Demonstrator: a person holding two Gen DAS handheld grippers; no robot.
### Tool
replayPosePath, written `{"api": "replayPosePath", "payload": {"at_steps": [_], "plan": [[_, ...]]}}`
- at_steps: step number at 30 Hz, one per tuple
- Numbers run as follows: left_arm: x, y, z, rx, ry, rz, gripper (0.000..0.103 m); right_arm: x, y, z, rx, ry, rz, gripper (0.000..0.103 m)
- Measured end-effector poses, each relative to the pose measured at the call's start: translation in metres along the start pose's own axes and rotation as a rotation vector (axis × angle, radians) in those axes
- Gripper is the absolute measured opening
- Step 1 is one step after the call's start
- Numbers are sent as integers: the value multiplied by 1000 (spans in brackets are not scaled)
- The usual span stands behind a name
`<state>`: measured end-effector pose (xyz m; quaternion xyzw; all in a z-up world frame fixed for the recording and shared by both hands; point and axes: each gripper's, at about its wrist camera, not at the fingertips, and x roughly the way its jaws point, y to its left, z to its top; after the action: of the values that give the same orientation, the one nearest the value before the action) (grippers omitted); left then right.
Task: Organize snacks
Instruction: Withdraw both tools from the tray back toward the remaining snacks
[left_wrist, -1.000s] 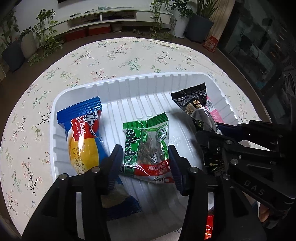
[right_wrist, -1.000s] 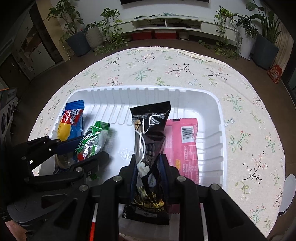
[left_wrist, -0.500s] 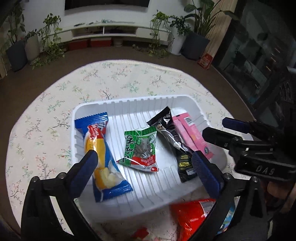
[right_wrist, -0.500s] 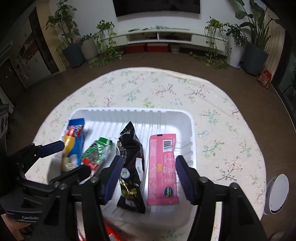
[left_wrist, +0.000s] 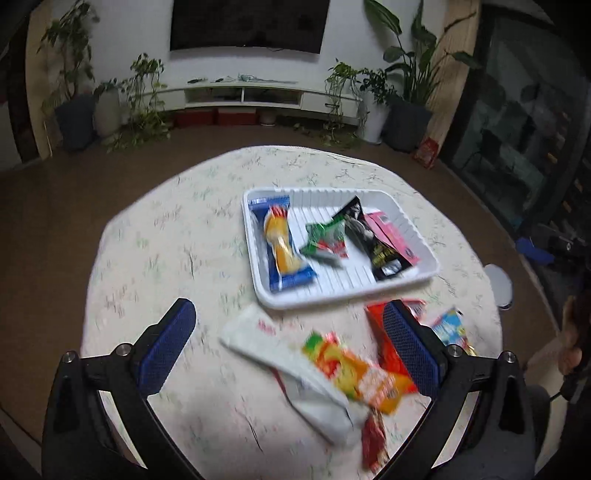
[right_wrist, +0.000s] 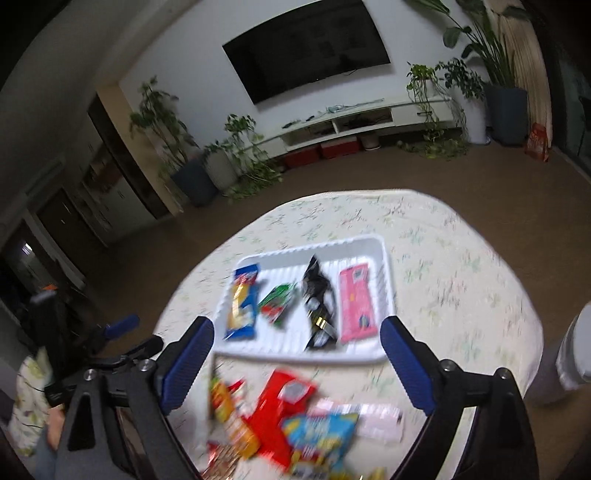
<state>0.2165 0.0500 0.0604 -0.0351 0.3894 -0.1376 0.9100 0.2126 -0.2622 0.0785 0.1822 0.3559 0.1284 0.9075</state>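
Here the left gripper (left_wrist: 291, 350) is standing with its jaws fully spread and nothing pressed between them; its blue pads (left_wrist: 166, 350) are framing the loose pile on the near side of the table. The right gripper (right_wrist: 295, 362) is opening wider at this moment, and nothing is sitting between its jaws either. Both are hanging above the tablecloth (left_wrist: 166, 240), clear of the white tray (left_wrist: 255, 273).

Just beyond the fingers, a white packet (left_wrist: 266, 343) is lying under an orange-yellow packet (left_wrist: 365, 376), with a red packet (right_wrist: 284, 406) and a blue-and-yellow bag (right_wrist: 321, 432) crowding beside them; motion blur is hiding the print. Farther out, the tray is holding four snacks side by side: a blue-and-yellow cake bar (left_wrist: 282, 245), a green packet (left_wrist: 325, 240), a black packet (left_wrist: 373, 240) and a pink packet (left_wrist: 391, 232), the black one overlapping the pink in the left view.

By my judgement, a placing step is ending and a picking step is starting. The next move is calling for choosing one top-lying packet, descending over it, and closing on an edge without dragging its neighbours.
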Motion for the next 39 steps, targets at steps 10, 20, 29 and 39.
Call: {"api": "replayPosePath", "payload": {"at_steps": [10,20,29,39], "plan": [[-37,28,-124,-199,104,-33,102,-80,-23,-112,186,2,95,90],[-55,9,-165,-211,109,-53,101,-95,-38,-159,239,40,39,74],[-48,6,-153,-201,113,-47,101,-79,-26,-159,116,50,-17,74],[-28,10,-136,-199,114,-49,101,6,-19,-133,40,164,-44,74]]}}
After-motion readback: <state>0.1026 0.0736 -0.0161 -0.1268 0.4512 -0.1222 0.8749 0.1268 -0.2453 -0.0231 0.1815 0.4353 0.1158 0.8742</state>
